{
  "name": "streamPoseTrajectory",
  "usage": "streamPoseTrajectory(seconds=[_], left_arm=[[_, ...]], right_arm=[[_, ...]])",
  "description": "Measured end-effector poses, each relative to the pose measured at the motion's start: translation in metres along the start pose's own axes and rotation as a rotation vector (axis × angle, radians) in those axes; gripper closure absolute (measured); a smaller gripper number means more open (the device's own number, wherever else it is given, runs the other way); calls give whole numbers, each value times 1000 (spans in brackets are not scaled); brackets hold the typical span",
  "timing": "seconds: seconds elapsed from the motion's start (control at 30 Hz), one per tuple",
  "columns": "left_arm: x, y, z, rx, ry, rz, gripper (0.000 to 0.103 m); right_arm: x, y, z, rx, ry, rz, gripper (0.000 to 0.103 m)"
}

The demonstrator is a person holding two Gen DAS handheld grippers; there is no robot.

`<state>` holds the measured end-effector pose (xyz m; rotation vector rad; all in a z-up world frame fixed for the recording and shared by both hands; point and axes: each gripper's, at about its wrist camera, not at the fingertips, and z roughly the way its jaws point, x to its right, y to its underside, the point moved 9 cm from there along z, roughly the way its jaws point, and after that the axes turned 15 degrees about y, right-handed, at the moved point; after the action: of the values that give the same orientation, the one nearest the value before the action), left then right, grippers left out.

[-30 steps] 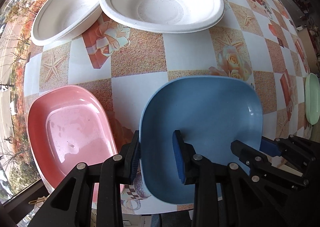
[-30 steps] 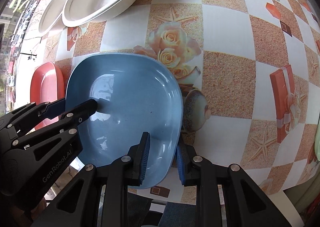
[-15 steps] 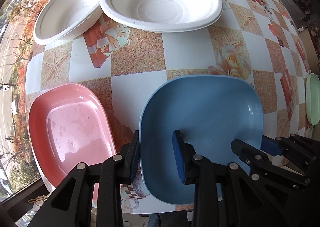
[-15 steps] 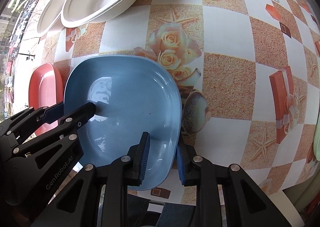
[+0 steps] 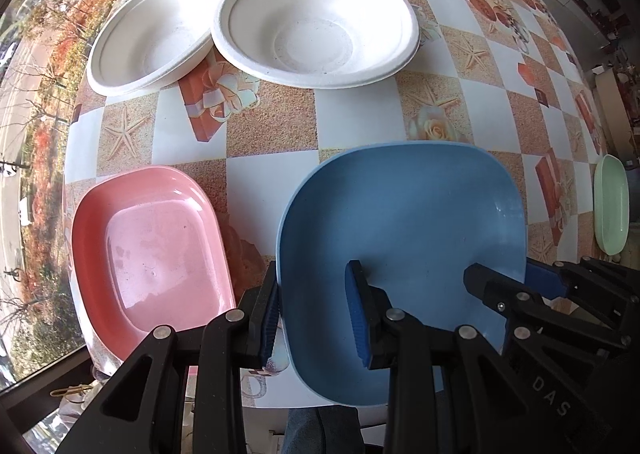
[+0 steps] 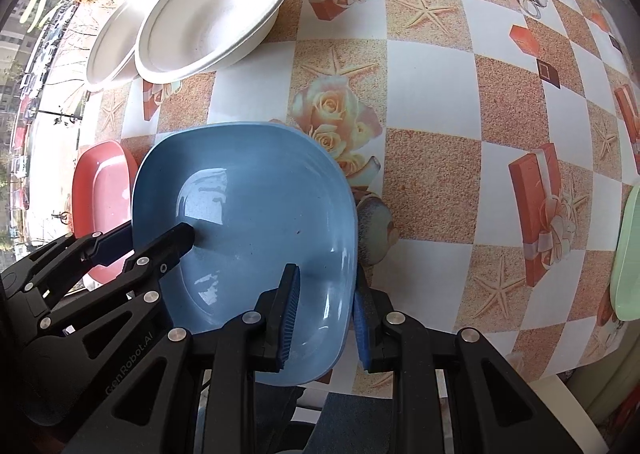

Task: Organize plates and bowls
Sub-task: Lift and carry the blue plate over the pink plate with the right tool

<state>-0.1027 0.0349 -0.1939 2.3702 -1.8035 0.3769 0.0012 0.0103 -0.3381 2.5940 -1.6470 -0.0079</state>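
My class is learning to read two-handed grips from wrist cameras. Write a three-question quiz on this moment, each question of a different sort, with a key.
1. True or false: both grippers straddle the rim of the blue plate.
2. Multiple choice: what lies just left of the blue plate in the left wrist view? A) the pink plate B) a glass C) a fork
3. Fill in: the two white bowls sit at the table's ____ side, beyond the blue plate.

Key:
1. True: the left gripper takes the plate's left edge, the right gripper its right edge.
2. A
3. far
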Motion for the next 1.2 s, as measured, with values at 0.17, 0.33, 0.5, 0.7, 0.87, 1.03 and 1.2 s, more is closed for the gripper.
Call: streamPoseTrajectory(seconds=[0.17,0.33,0.5,0.7,0.87,1.03,1.2], left_arm=[[-9,6,-16,32,-16,-1,69],[-24,8,-32,51,-29,-25,69],[-35,11,-38,63,-41,-39,69],[-35,12,-48,75,-46,-63,69],[-51,21,-55,83,-59,-111,69],[-77,22,-66,103,-80,-138,69],[-110,21,-73,114,-98,-166,69]], right_arm=[[1,-8,-18,14,-15,-6,75],[-12,-3,-31,28,-35,-28,75],[-9,-3,-38,32,-55,-45,75],[-7,1,-48,34,-66,-64,75],[-26,10,-55,38,-70,-89,75],[-54,16,-68,40,-86,-111,75],[-86,17,-80,44,-106,-126,75]])
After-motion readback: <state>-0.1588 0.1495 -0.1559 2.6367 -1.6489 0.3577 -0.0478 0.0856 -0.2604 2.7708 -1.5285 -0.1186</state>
